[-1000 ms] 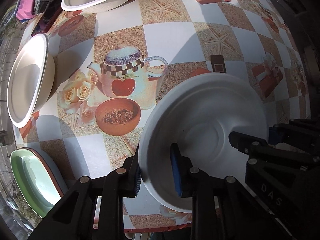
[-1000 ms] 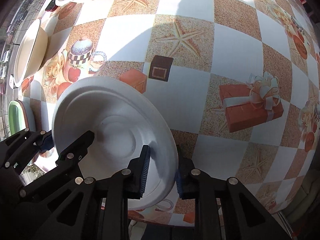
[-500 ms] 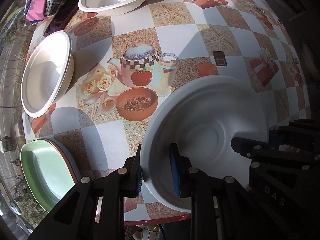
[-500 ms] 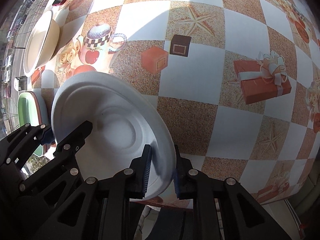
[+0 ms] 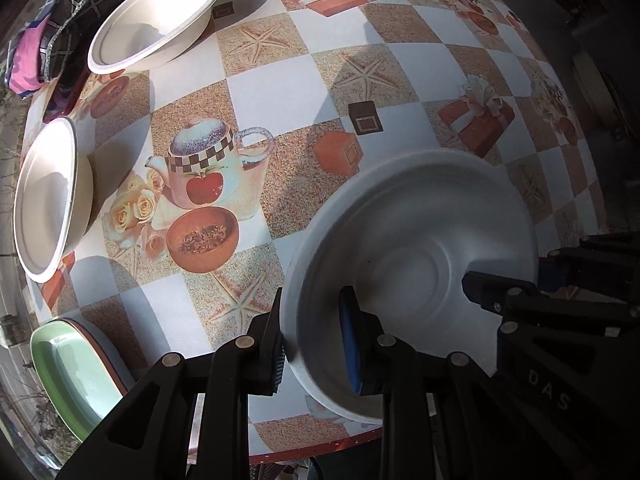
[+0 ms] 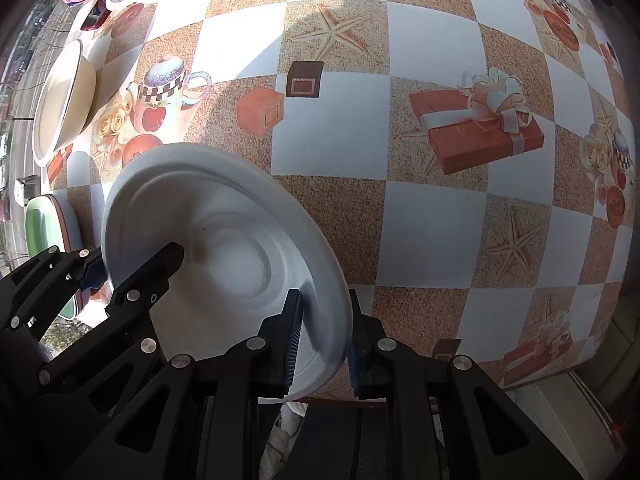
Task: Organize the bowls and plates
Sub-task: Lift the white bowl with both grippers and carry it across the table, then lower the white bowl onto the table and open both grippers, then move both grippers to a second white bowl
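Item in hand: white bowl, tilted, held above the near edge of the table.
Left gripper: I have it clamped on the bowl's near-left rim, one pad inside, one outside.
Right gripper: clamped on the opposite rim, one pad either side of the wall.
Other bowls: far bowl at the table's back left; side bowl on the left edge; both upright, well apart from each other.
Plates: green plate stacked on a reddish one at the near-left corner.
Clutter: dark checked cloth beyond the far bowl.
Step, as I judge it: carrying the white bowl, two-handed, toward a stack; it is not yet set down.
Next move, my reading: swing left and level the bowl, centre it over the side bowl, lower until it nests, then part both sets of jaws together.
Caution: the rim grips are shallow, so uneven release could tip it.
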A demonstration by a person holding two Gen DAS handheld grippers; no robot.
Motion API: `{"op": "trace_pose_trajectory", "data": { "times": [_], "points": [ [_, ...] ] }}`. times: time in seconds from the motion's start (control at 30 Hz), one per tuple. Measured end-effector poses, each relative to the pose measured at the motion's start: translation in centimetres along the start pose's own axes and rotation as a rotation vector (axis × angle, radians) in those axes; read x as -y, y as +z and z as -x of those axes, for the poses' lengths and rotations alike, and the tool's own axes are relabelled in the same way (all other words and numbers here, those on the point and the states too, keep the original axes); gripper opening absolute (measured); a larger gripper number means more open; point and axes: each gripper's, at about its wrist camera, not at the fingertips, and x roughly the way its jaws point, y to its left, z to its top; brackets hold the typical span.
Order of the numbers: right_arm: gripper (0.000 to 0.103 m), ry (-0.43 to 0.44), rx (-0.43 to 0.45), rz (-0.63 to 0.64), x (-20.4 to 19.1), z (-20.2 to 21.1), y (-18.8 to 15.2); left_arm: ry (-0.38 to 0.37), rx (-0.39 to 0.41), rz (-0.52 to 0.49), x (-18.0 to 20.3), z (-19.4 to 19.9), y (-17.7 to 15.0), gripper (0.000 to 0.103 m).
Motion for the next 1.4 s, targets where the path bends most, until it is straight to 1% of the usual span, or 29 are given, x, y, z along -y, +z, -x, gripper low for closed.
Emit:
{"op": "trace_pose_trajectory", "data": {
  "times": [0.17,0.27,0.3,0.33,0.37,0.4,0.43,0.47,0.5,0.6,0.7,0.8,0.87,0.93,0.97,1.07,1.23,1.4],
  "points": [
    [0.021,-0.007,0.022,-0.096,3.7,0.5,-1.1,-0.012,0.015,-0.094,3.6,0.4,1.2,0.026],
    [0.021,0.000,0.037,-0.142,5.1,0.8,-1.4,-0.010,0.027,-0.112,4.6,0.8,1.5,0.029],
    [0.022,0.000,0.041,-0.156,5.5,0.9,-1.4,-0.012,0.029,-0.110,4.7,1.0,1.4,0.038],
    [0.022,-0.001,0.047,-0.173,6.0,1.1,-1.4,-0.013,0.037,-0.102,4.5,1.3,1.3,0.052],
    [0.022,-0.002,0.051,-0.187,6.3,1.2,-1.4,-0.010,0.048,-0.092,4.3,1.6,1.3,0.058],
    [0.030,-0.005,0.056,-0.204,6.8,1.4,-1.2,-0.006,0.065,-0.079,3.9,2.4,1.1,0.066],
    [0.041,-0.013,0.063,-0.219,7.1,1.6,-1.1,-0.005,0.080,-0.067,3.6,2.8,1.1,0.069],
    [0.069,-0.025,0.080,-0.233,7.3,2.1,-1.0,-0.002,0.090,-0.054,2.8,3.6,1.3,0.069],
    [0.076,-0.030,0.103,-0.242,7.5,2.5,-0.7,0.004,0.098,-0.041,2.3,4.0,1.3,0.071],
    [0.075,-0.043,0.138,-0.249,7.7,3.8,-0.1,0.016,0.116,-0.001,1.0,4.9,1.0,0.073],
    [0.075,-0.052,0.173,-0.236,7.2,5.3,1.0,0.027,0.125,0.039,-2.3,5.0,0.3,0.073],
    [0.075,-0.052,0.196,-0.208,6.1,6.5,2.0,0.034,0.134,0.082,-4.8,6.3,-0.1,0.073],
    [0.075,-0.049,0.209,-0.186,5.3,7.1,2.6,0.040,0.140,0.107,-5.7,6.0,-0.3,0.074],
    [0.075,-0.041,0.218,-0.162,3.7,7.8,3.1,0.046,0.147,0.133,-6.6,6.3,-0.5,0.074],
    [0.075,-0.036,0.224,-0.150,2.7,7.9,2.7,0.049,0.151,0.144,-7.0,6.6,-0.7,0.074],
    [0.075,-0.026,0.241,-0.105,0.0,8.6,3.6,0.060,0.159,0.178,-8.3,6.9,-1.0,0.075],
    [0.075,-0.012,0.244,-0.048,-3.3,8.9,3.9,0.071,0.167,0.227,-10.2,7.3,-2.1,0.075],
    [0.075,-0.008,0.244,-0.004,-5.4,9.0,4.2,0.082,0.174,0.262,-11.7,7.5,-3.2,0.075]
  ]
}}
